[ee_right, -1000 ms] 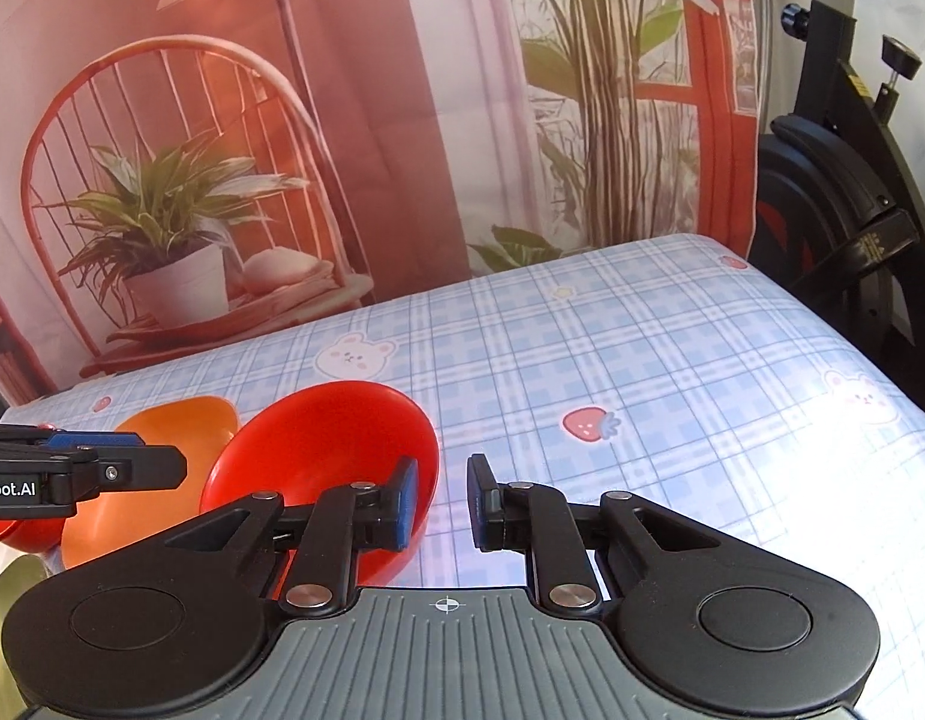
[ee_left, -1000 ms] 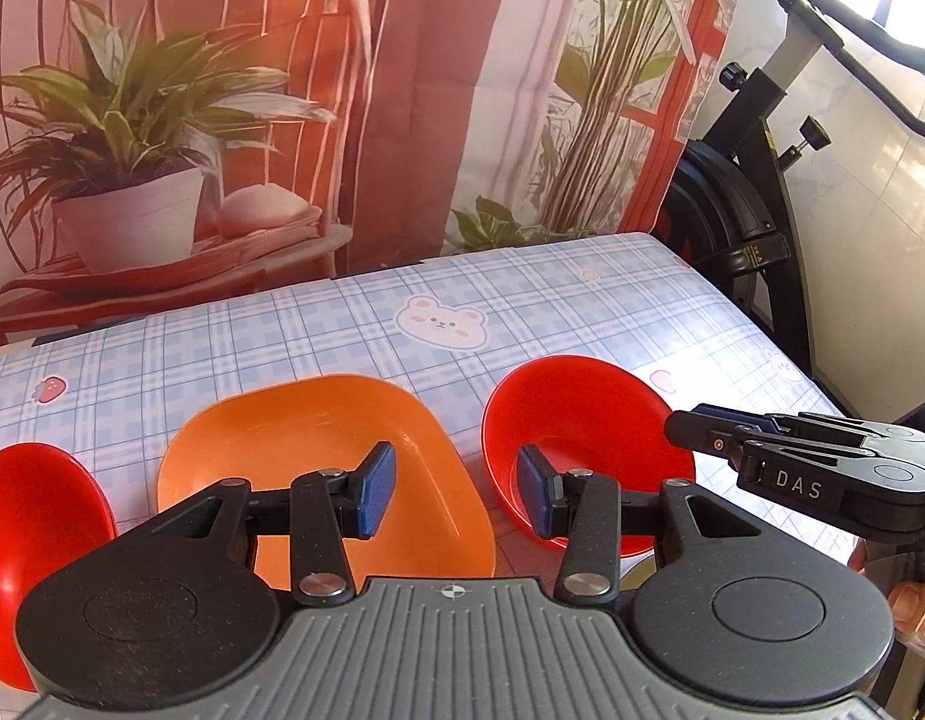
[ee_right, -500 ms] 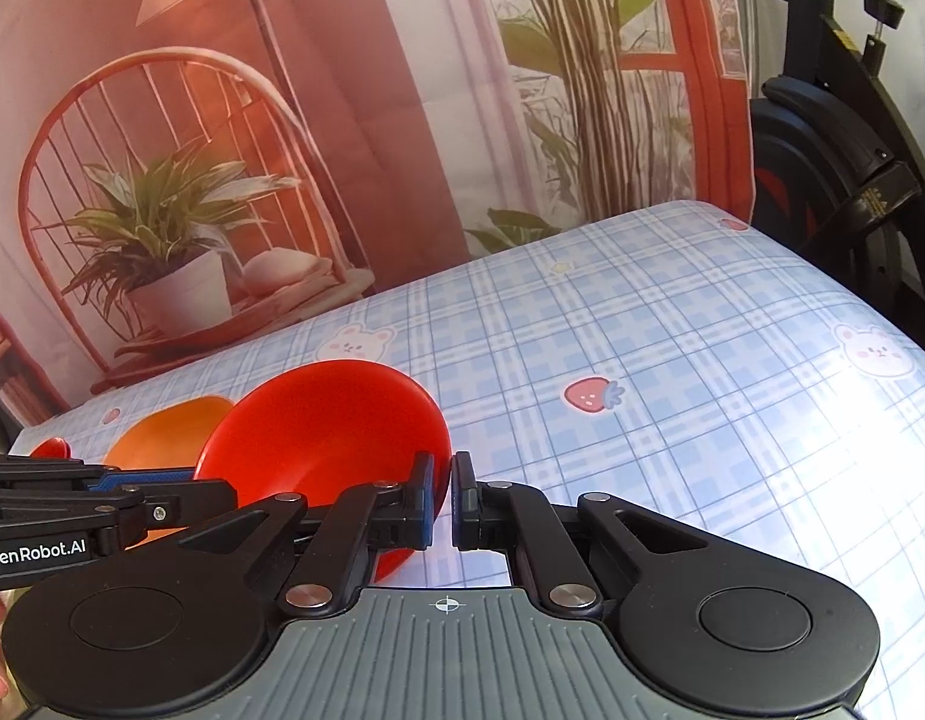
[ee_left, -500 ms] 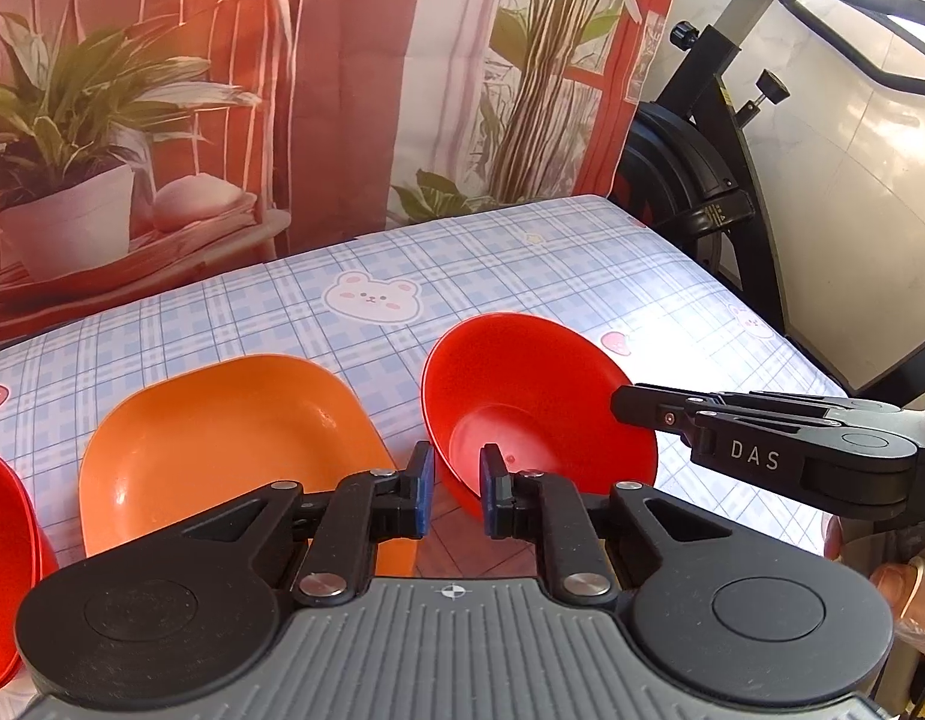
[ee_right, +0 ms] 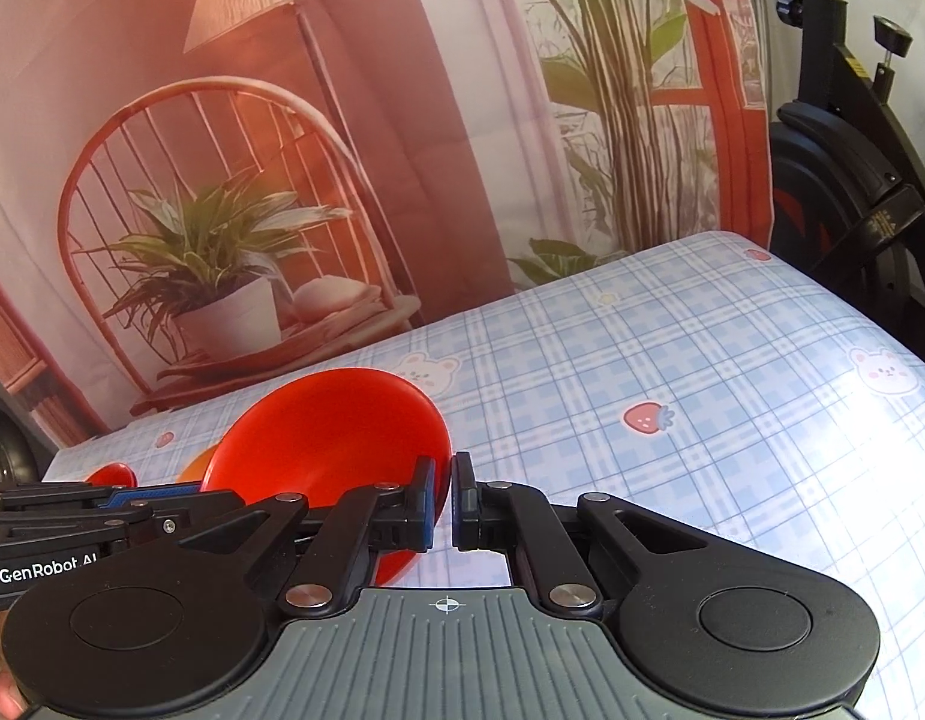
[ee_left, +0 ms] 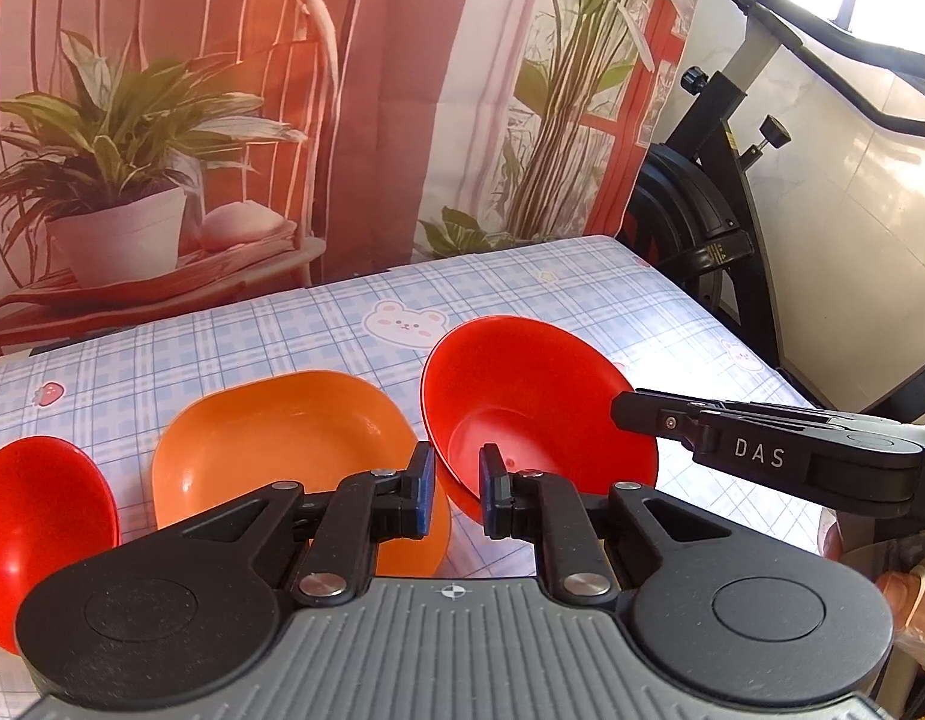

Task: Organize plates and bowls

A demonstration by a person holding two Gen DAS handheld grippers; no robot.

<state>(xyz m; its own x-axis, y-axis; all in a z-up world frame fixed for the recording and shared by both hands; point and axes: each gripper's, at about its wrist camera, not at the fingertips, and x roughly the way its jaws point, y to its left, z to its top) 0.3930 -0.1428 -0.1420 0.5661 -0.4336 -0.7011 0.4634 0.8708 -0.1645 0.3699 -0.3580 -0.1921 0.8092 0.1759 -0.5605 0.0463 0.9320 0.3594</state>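
Right hand-held gripper (ee_right: 441,501): it is closing its fingers on the near rim of the red bowl (ee_right: 336,438) and holding it tilted above the table (ee_right: 702,420).
Left hand-held gripper (ee_left: 452,495): it is standing a little open, holding nothing, near the same bowl's rim.
Orange plate (ee_left: 276,450): it is lying on the table, just left of the held bowl.
Second red bowl (ee_left: 36,516): it is sitting at the far left.

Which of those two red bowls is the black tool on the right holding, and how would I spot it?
Start at the blue checked tablecloth and find the orange squarish plate at its near edge. The held red round bowl is the one right of that plate, tipped up, its rim pinched in the right gripper. The other red bowl lies left of the plate.
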